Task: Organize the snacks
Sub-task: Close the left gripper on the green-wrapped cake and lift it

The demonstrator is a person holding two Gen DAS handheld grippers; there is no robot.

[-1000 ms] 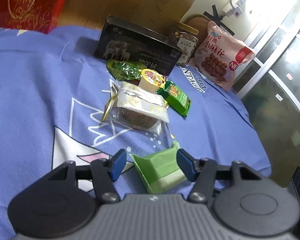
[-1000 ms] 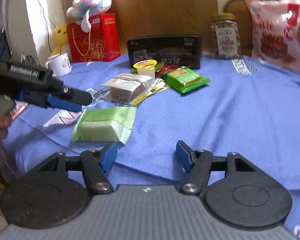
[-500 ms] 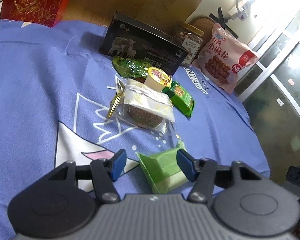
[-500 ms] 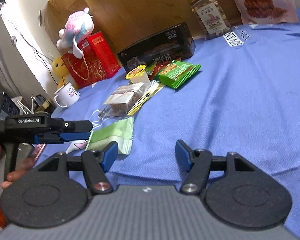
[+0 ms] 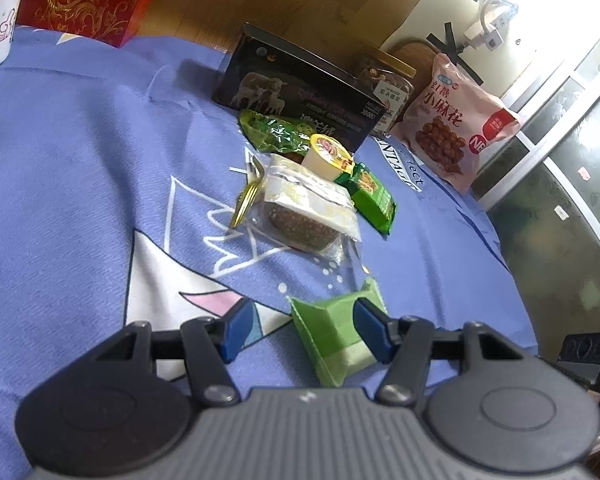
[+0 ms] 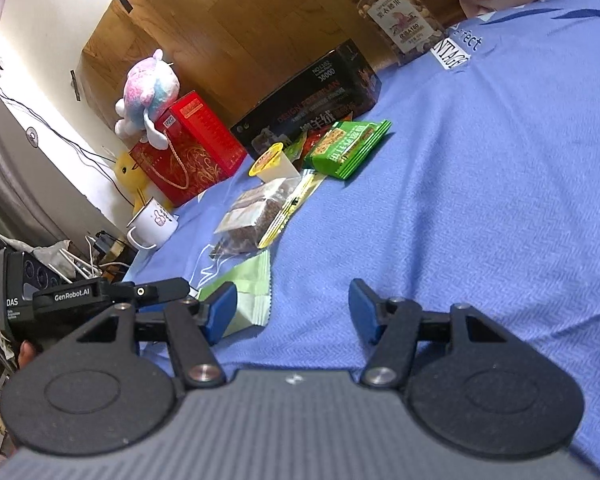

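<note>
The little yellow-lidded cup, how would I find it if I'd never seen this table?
Find the long black box standing at the back of the blue cloth. Right in front of it sits the small cup, between a crinkly green wrapper and a flat green packet. It is the only tub: cream sides, yellow foil lid.

Blown-out window glare upper right, fisheye-bent edges, mild softness.

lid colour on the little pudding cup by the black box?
Yellow, with a red-and-orange print; the pudding cup itself is pale cream. Left wrist view shows it best.
</note>
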